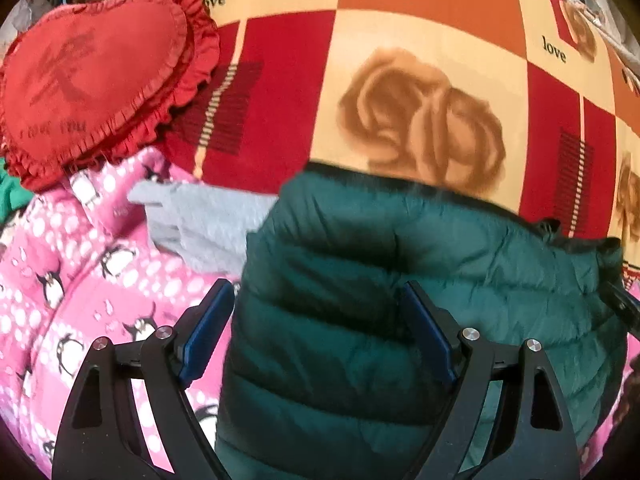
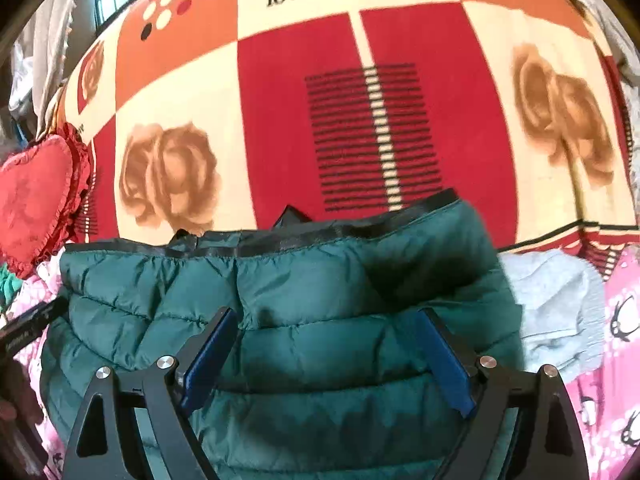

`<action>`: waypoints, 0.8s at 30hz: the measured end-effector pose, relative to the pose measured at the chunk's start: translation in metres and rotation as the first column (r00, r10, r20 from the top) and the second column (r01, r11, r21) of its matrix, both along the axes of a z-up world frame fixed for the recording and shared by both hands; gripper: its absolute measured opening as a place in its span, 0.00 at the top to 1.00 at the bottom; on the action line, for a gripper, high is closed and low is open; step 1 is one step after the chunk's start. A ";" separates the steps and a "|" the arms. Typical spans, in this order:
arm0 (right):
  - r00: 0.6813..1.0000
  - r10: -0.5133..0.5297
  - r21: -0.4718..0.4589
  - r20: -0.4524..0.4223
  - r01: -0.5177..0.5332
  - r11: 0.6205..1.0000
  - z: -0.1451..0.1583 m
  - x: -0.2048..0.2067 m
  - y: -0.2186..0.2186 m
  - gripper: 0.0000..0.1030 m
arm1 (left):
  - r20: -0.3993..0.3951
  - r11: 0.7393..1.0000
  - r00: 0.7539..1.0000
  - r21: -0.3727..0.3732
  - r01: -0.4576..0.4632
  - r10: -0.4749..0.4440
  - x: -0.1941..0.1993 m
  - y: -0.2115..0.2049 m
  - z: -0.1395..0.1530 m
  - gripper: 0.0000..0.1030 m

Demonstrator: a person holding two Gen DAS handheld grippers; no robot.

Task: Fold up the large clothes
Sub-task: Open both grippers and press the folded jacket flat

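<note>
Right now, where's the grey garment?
The grey garment lies left of centre in the left wrist view, between the pink penguin jacket and the green puffer jacket, at the patterned blanket's edge.

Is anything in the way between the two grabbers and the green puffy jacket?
Nothing visible. The left gripper and right gripper both hang open right over the green jacket, with no other cloth between.

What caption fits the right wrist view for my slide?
Open right tongs poised over a dark green puffer jacket on a rose-patterned blanket, beside pink penguin-print clothing.
</note>
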State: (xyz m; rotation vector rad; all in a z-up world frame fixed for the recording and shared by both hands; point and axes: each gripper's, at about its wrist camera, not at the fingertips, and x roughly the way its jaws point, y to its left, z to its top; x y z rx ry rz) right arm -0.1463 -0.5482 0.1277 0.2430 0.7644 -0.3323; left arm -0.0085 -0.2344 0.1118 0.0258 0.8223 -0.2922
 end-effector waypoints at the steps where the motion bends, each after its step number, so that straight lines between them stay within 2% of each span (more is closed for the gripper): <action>1: 1.000 -0.007 0.000 0.002 0.007 1.000 0.001 -0.001 -0.002 0.14 | -0.002 1.000 1.000 0.000 -0.004 0.004 0.003 0.000 0.001 0.17; 5: 0.999 -0.036 -0.005 -0.020 0.036 0.999 -0.009 0.011 -0.016 0.14 | -0.017 0.999 1.000 0.033 -0.016 0.017 0.017 -0.005 -0.006 0.17; 8: 0.996 -0.047 -0.017 -0.071 0.046 0.999 -0.028 0.028 -0.024 0.14 | -0.062 0.999 0.998 0.043 -0.012 0.015 0.027 -0.007 -0.017 0.17; 13: 0.996 -0.051 -0.042 -0.080 0.048 0.998 -0.044 0.040 -0.023 0.06 | -0.075 0.999 0.997 0.037 -0.024 0.027 0.037 -0.009 -0.027 0.17; 17: 0.996 -0.045 -0.035 -0.074 0.043 0.998 -0.030 0.032 -0.019 0.06 | -0.063 0.998 0.998 0.058 -0.023 0.027 0.036 -0.012 -0.030 0.17; 21: 1.000 -0.007 -0.015 0.015 0.008 1.000 0.002 -0.008 -0.001 0.06 | -0.061 0.998 0.998 0.052 -0.023 0.026 0.035 -0.011 -0.030 0.17; 24: 0.999 0.034 -0.028 0.039 -0.033 0.999 0.009 -0.040 0.019 0.06 | -0.060 0.999 0.998 0.048 -0.023 0.026 0.036 -0.010 -0.031 0.17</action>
